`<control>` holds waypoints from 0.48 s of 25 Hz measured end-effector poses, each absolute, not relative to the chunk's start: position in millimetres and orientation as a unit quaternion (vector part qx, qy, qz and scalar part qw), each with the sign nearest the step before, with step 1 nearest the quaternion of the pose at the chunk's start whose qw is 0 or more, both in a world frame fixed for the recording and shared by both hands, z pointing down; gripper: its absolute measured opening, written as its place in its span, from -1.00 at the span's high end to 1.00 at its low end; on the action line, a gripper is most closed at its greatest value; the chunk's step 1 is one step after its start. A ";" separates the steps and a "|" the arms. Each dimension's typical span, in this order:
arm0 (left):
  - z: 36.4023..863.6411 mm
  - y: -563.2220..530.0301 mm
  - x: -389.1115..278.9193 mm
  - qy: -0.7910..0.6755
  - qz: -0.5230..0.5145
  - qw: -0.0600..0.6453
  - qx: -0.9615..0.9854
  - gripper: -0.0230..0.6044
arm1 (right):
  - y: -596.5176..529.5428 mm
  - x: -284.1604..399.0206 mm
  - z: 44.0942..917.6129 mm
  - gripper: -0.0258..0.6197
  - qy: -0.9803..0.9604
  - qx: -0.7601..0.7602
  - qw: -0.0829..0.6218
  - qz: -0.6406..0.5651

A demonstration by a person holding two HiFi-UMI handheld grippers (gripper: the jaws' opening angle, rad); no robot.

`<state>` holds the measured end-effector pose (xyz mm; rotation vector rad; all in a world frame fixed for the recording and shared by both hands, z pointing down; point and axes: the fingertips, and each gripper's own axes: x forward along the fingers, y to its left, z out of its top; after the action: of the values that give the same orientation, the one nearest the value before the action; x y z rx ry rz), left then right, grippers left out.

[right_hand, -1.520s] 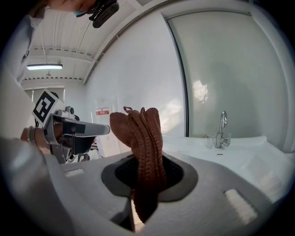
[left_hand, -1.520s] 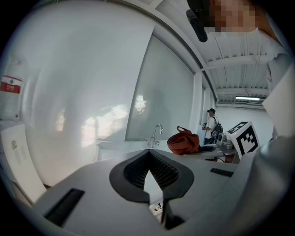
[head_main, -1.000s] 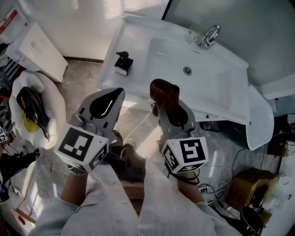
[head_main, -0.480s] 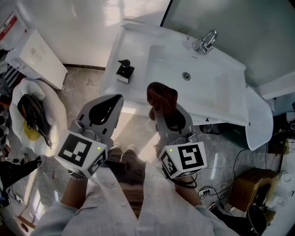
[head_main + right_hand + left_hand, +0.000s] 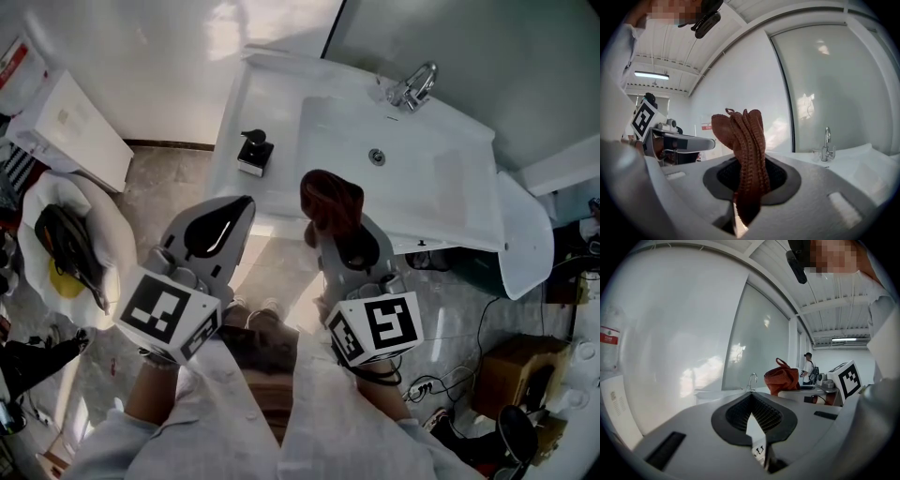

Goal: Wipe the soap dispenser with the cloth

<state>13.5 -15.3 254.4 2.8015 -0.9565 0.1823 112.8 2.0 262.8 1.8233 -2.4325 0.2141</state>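
The soap dispenser (image 5: 253,153), a small square block with a black pump, stands on the left ledge of the white sink (image 5: 281,103). My left gripper (image 5: 234,204) hovers over the floor just in front of that ledge, shut with nothing in it; its pads (image 5: 761,411) meet at the tip. To its right, my right gripper (image 5: 330,217) is shut on a bunched reddish-brown cloth (image 5: 331,197) that sticks out past the jaws over the sink's front edge. The cloth (image 5: 746,140) stands upright between the right pads and also shows in the left gripper view (image 5: 782,379).
A faucet (image 5: 412,86) and drain (image 5: 377,157) are at the sink's back. A white seat (image 5: 94,225) with dark and yellow items stands at left, beside a white panel (image 5: 70,127). A cardboard box (image 5: 511,370) and cables lie on the floor at right. A person (image 5: 806,366) stands far off.
Both grippers hold the same pose and the cloth stays gripped. In the head view the sink and dispenser have slid slightly downward, nearer the gripper tips.
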 end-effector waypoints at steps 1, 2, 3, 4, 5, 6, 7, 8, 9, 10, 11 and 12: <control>254.4 -15.1 13.6 -0.319 0.061 0.087 0.942 0.91 | 1.9 111.6 262.4 0.66 -0.798 0.596 0.047 0.068; 254.4 -14.9 13.5 -0.318 0.061 0.087 0.942 0.91 | 1.9 110.5 262.2 0.66 -0.799 0.596 0.047 0.067; 254.5 -14.7 13.4 -0.316 0.062 0.087 0.943 0.91 | 1.9 109.6 262.3 0.66 -0.799 0.596 0.048 0.066; 254.7 -14.5 13.2 -0.314 0.061 0.087 0.943 0.91 | 1.9 109.1 262.6 0.66 -0.798 0.596 0.048 0.067; 255.0 -14.5 13.1 -0.313 0.061 0.087 0.944 0.91 | 1.7 108.8 263.2 0.66 -0.798 0.597 0.048 0.067; 255.3 -14.4 13.0 -0.312 0.062 0.088 0.944 0.91 | 1.6 108.7 263.8 0.66 -0.797 0.598 0.048 0.068; 255.7 -14.4 13.1 -0.311 0.062 0.088 0.944 0.91 | 1.5 109.0 264.4 0.66 -0.796 0.599 0.048 0.070; 256.0 -14.3 13.2 -0.310 0.063 0.088 0.945 0.91 | 1.6 109.3 265.0 0.66 -0.796 0.600 0.049 0.071; 256.4 -14.2 13.0 -0.309 0.063 0.088 0.945 0.91 | 1.7 109.6 265.5 0.66 -0.795 0.601 0.049 0.072; 256.8 -14.1 12.6 -0.309 0.064 0.089 0.945 0.91 | 1.9 109.8 266.0 0.66 -0.794 0.601 0.050 0.073; 257.5 -14.0 12.0 -0.309 0.064 0.089 0.945 0.91 | 2.1 109.7 266.6 0.66 -0.794 0.602 0.051 0.074; 258.1 -13.7 11.4 -0.309 0.065 0.090 0.945 0.91 | 2.2 109.6 267.4 0.66 -0.793 0.602 0.053 0.075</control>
<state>11.4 -13.7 258.1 2.8090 -0.9177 0.1937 109.6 2.2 267.4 1.8301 -2.4116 0.2267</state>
